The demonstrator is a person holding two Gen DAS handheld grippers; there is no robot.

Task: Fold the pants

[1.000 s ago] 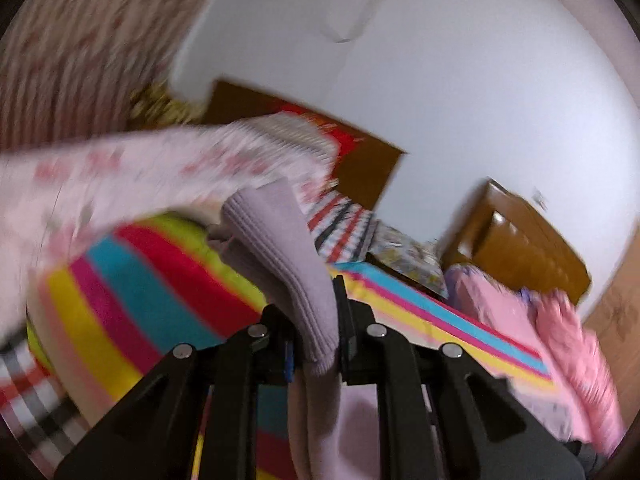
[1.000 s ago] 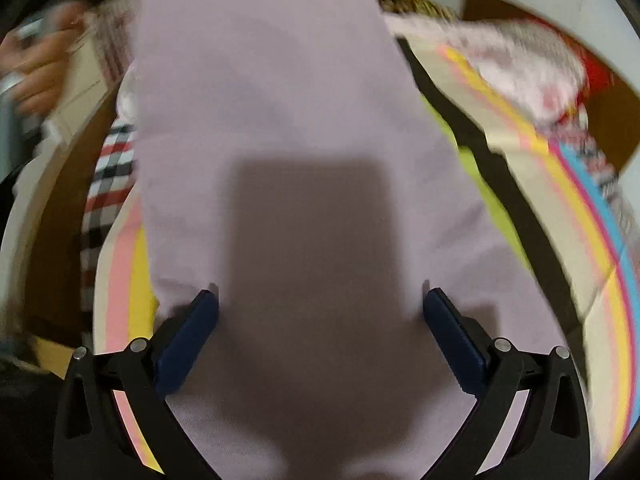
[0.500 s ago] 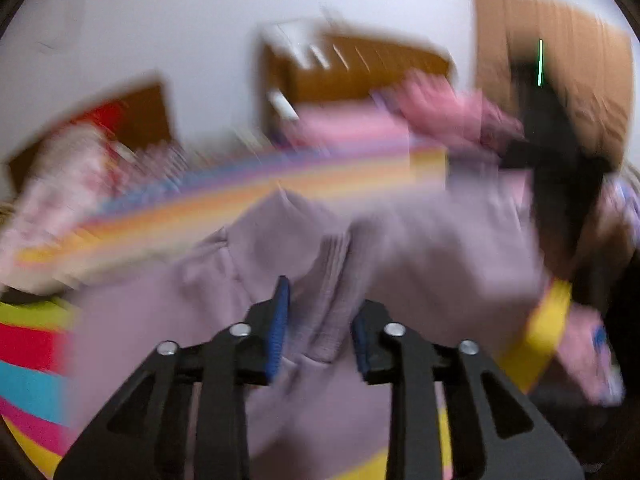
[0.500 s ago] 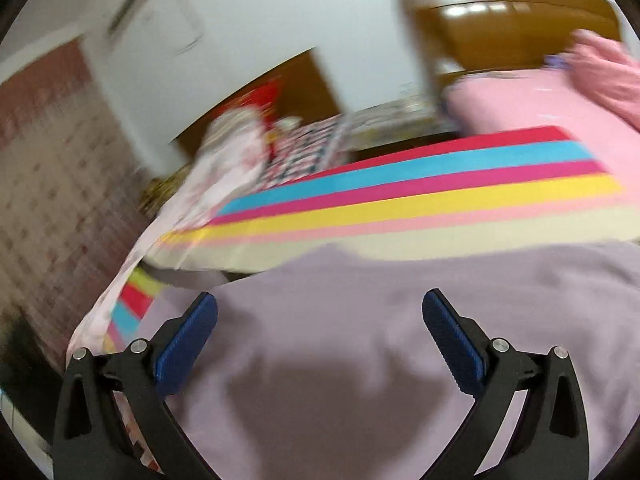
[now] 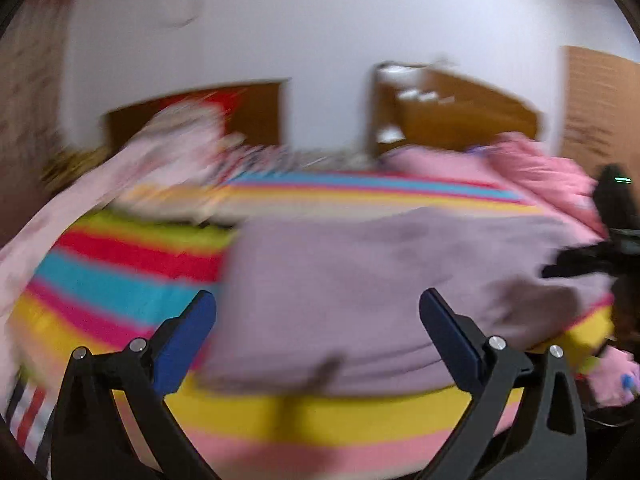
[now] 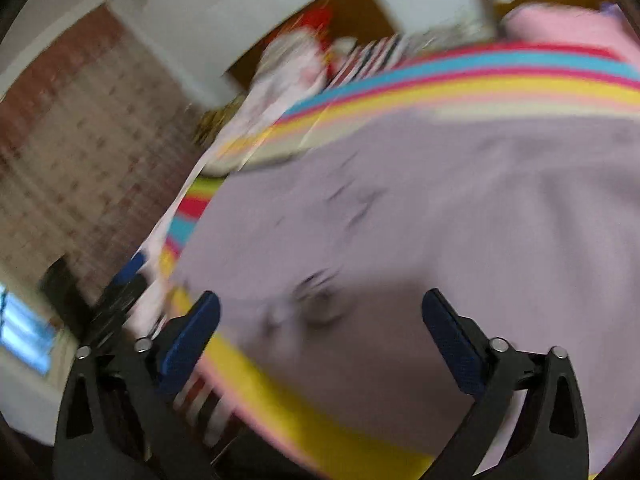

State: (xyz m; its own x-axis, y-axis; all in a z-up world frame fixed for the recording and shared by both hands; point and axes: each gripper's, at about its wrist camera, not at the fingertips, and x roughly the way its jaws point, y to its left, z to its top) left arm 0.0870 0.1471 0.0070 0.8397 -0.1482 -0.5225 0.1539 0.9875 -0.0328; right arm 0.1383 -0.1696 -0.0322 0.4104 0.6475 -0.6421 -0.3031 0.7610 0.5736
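Observation:
The lilac pants (image 5: pixel 372 280) lie flat on the rainbow-striped bedspread (image 5: pixel 120 276). My left gripper (image 5: pixel 316 320) is open and empty, just in front of the pants' near edge. The right gripper shows as a dark shape (image 5: pixel 600 256) at the pants' right side. In the right wrist view the pants (image 6: pixel 420 232) fill the middle, and my right gripper (image 6: pixel 320 320) is open and empty above them. Both views are motion-blurred.
A pink floral quilt (image 5: pixel 132 168) is heaped at the bed's far left. Pink bedding (image 5: pixel 532 168) lies at the far right by a wooden headboard (image 5: pixel 452 116). A brick-patterned wall (image 6: pixel 72 152) stands to the left. The bed's near edge (image 6: pixel 304 412) runs below the pants.
My left gripper let go of the pants' waistband and opened wide. The pants dropped flat onto the bed. Both grippers swung around and pulled back.

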